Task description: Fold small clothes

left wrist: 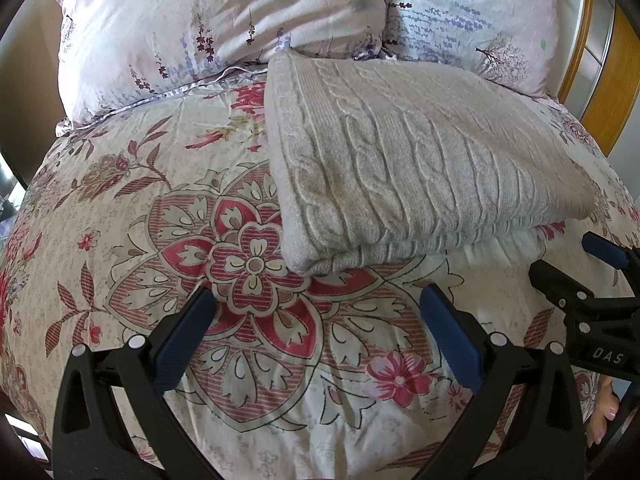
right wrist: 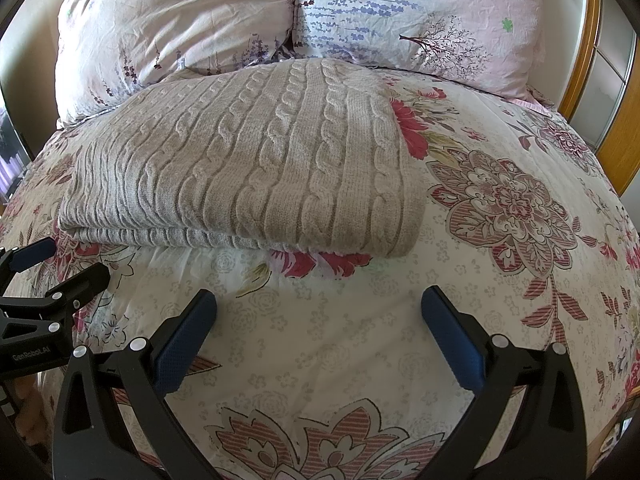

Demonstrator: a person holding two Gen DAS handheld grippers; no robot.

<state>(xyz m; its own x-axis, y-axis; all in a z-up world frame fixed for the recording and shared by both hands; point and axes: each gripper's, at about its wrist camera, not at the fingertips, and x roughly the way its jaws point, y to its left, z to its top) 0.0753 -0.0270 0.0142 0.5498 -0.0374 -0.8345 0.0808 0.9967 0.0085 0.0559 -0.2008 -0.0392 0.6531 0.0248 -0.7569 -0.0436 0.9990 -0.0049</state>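
A beige cable-knit sweater [left wrist: 404,164] lies folded into a thick rectangle on the floral bedspread [left wrist: 140,208], its folded edge toward me. In the right wrist view the same sweater [right wrist: 256,168] sits ahead and to the left. My left gripper [left wrist: 318,308] is open, hovering over the bedspread just short of the sweater's near left corner, holding nothing. My right gripper [right wrist: 318,308] is open too, a little short of the sweater's near edge, empty. Each gripper shows in the other's view: the right gripper [left wrist: 576,264] at the right edge, the left gripper [right wrist: 60,264] at the left edge.
Two floral pillows [right wrist: 172,20] [right wrist: 432,12] lean at the head of the bed behind the sweater. A wooden bed frame [right wrist: 592,52] and a wardrobe panel rise at the far right. Bare bedspread [right wrist: 500,200] spreads to the right of the sweater.
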